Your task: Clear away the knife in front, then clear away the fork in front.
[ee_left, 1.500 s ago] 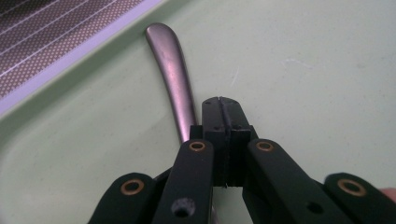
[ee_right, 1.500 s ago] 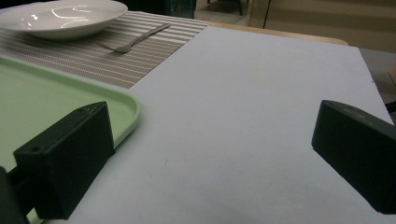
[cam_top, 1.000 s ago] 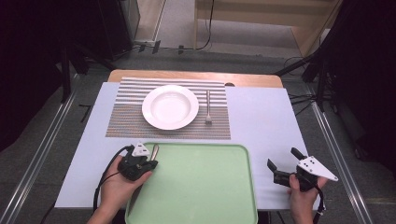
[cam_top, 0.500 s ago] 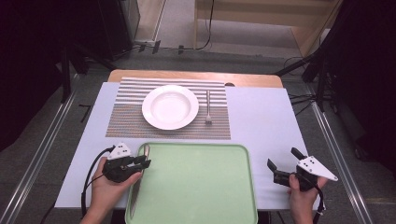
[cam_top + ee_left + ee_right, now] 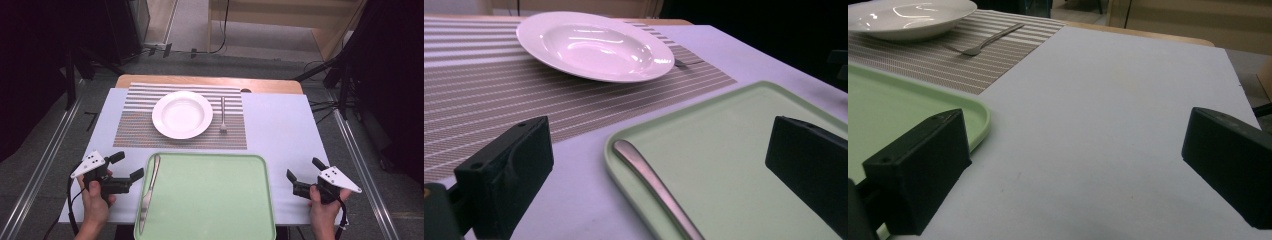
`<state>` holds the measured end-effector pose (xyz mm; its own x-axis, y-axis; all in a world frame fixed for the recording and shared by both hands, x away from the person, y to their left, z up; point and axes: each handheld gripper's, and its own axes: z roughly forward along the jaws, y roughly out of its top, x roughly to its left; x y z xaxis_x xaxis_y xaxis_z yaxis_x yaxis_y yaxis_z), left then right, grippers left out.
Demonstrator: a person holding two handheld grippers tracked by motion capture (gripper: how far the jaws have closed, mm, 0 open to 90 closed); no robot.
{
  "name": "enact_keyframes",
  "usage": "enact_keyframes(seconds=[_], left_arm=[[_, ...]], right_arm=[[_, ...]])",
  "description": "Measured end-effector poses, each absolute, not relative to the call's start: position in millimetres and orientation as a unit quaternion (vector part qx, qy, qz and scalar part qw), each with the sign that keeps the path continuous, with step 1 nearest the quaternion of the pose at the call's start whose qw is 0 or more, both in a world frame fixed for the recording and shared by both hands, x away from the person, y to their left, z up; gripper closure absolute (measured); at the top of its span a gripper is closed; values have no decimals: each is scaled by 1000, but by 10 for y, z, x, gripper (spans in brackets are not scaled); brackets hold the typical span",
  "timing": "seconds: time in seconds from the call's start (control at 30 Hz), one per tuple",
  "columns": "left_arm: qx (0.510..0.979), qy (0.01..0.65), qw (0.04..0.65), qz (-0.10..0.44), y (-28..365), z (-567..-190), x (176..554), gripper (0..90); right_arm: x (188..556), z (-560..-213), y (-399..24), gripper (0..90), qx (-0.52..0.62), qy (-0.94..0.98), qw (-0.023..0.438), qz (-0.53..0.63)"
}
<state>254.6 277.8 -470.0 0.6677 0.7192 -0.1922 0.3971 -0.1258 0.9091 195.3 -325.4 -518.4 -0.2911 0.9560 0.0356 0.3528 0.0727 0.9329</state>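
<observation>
The left gripper (image 5: 126, 166) hovers just left of the green tray (image 5: 215, 170), off its near-left corner, and its jaws have just been opening; they now stand wide apart with nothing pressed between them. In the left gripper view the two black jaws rise at either side of the frame, and the knife (image 5: 651, 187) lies in the open space beyond them, untouched by either jaw. That knife (image 5: 148, 194) rests inside the tray, along its left wall, handle end toward the far rim and blade toward the person.

The right gripper (image 5: 304, 174) is held over the pale surface (image 5: 280, 130) to the right of the tray, apart from it. Its jaws also gape wide and hold nothing; in the right gripper view only bare surface lies between them, with the tray's corner (image 5: 979, 117) just beyond the left-hand jaw.

Farther off, a white plate (image 5: 182, 114) sits on a striped placemat (image 5: 135, 131), and a fork (image 5: 223, 114) lies on the mat just to the plate's right, well away from both grippers.
</observation>
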Motion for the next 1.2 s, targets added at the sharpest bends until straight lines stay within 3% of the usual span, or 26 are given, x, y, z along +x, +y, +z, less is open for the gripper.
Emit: enact_keyframes(seconds=[0.33, 0.77, 1.2], left_arm=[[741, 366, 530, 190, 2980, -4725, 2549, 0], [728, 367, 552, 177, 3183, -4817, 2593, 0], [744, 332, 542, 207, 3070, -4874, 2493, 0]], right_arm=[[1933, -5155, -3261, 0, 503, 652, 334, 459], [1920, -4972, -3124, 0, 485, 665, 333, 461], [2132, -4718, -2804, 0, 460, 692, 317, 457]])
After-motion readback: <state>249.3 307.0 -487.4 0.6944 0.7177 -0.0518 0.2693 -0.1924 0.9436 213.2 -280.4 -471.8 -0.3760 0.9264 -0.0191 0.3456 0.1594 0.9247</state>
